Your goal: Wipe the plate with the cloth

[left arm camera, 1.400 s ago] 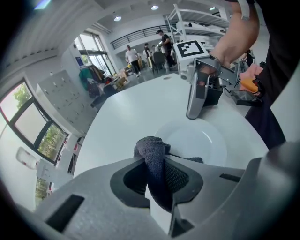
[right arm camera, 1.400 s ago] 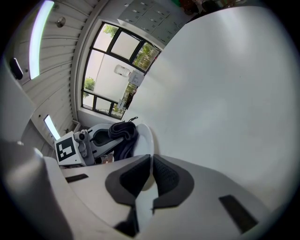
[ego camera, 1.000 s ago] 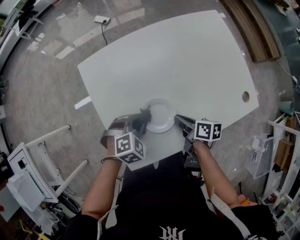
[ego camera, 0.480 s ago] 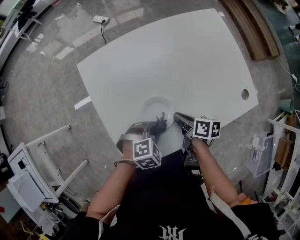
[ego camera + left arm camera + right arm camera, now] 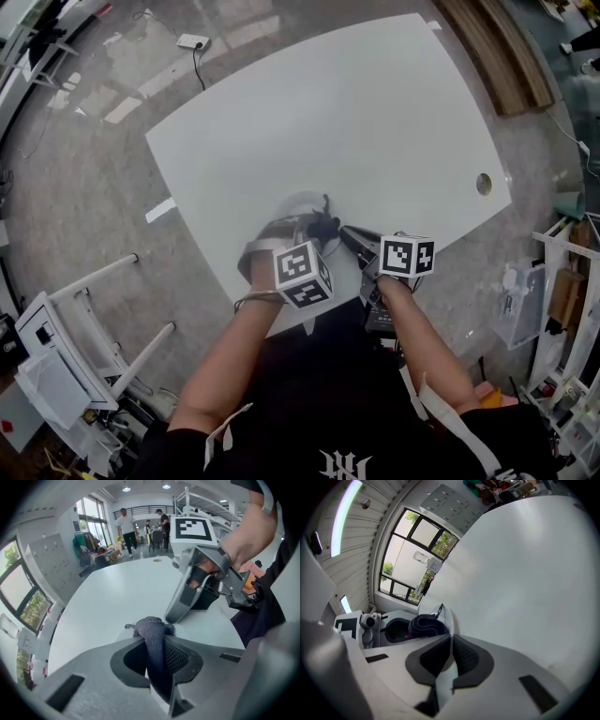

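Here the left claw [image 5: 157,644] is closed on a dark grey cloth [image 5: 151,629]. The fabric is squeezed between the two pads, and a bunched wad of it bulges out past the tips. In the head view that wad sits on the white plate [image 5: 296,202], at the side of the dish nearest the right claw [image 5: 451,644]. The left claw tilts steeply down over the dish and hides a good part of it.

The right claw's jaws are drawn almost together, with only the thin white rim of the plate between the pads, so it has hold of the dish at its edge. It comes in from the person's right at a shallower slant, and its tips lie just beside the cloth. Whether they touch the cloth cannot be told.

The plate rests on the white tabletop [image 5: 375,122], close to the edge nearest the person, roughly midway between the two forearms. In the left gripper view a few people [image 5: 125,527] stand well beyond the tabletop's far end.
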`<state>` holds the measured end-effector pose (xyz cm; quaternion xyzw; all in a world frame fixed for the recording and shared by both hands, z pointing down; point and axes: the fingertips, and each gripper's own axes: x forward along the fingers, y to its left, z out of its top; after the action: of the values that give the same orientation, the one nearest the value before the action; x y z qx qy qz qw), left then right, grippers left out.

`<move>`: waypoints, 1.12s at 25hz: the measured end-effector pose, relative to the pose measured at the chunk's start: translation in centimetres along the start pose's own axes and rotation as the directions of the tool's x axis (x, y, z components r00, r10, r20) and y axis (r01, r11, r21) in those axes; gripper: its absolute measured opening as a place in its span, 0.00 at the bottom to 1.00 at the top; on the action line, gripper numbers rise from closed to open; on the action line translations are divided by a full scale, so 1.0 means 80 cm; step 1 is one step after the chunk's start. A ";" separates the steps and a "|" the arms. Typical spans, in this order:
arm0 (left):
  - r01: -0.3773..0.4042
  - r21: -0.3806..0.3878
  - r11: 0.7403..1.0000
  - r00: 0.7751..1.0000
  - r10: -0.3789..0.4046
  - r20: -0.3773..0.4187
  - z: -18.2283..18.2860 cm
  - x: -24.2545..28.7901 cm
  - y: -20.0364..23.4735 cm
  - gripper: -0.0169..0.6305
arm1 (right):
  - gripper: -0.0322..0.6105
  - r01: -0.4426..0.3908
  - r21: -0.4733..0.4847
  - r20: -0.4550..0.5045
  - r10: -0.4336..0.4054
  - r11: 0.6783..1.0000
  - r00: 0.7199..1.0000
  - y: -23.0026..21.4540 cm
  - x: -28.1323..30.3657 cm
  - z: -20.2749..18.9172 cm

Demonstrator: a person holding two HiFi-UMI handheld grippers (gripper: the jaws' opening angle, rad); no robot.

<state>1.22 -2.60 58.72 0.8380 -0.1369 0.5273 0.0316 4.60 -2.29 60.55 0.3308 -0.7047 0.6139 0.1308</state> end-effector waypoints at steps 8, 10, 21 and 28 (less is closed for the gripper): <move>-0.083 -0.047 0.995 0.995 0.080 -0.062 -0.043 -0.014 0.069 0.10 | 0.08 -0.001 0.002 0.011 0.001 1.000 1.000 -0.001 -0.001 -0.001; -0.088 -0.050 0.995 0.993 0.083 -0.080 -0.058 -0.022 0.068 0.10 | 0.08 0.001 -0.002 0.011 -0.001 1.000 1.000 0.000 -0.001 -0.001; -0.006 -0.056 0.998 0.995 0.000 -0.104 -0.097 -0.060 -0.029 0.10 | 0.07 0.013 -0.023 0.019 -0.012 1.000 1.000 0.004 -0.001 0.002; 0.062 -0.052 0.997 0.997 -0.064 -0.045 -0.049 -0.040 -0.074 0.10 | 0.07 0.018 -0.032 0.024 -0.017 0.999 1.000 0.006 0.001 -0.001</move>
<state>-1.99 4.51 58.14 0.8284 -0.1229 0.5417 0.0725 4.26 -2.22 60.23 0.3422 -0.7130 0.5974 0.1331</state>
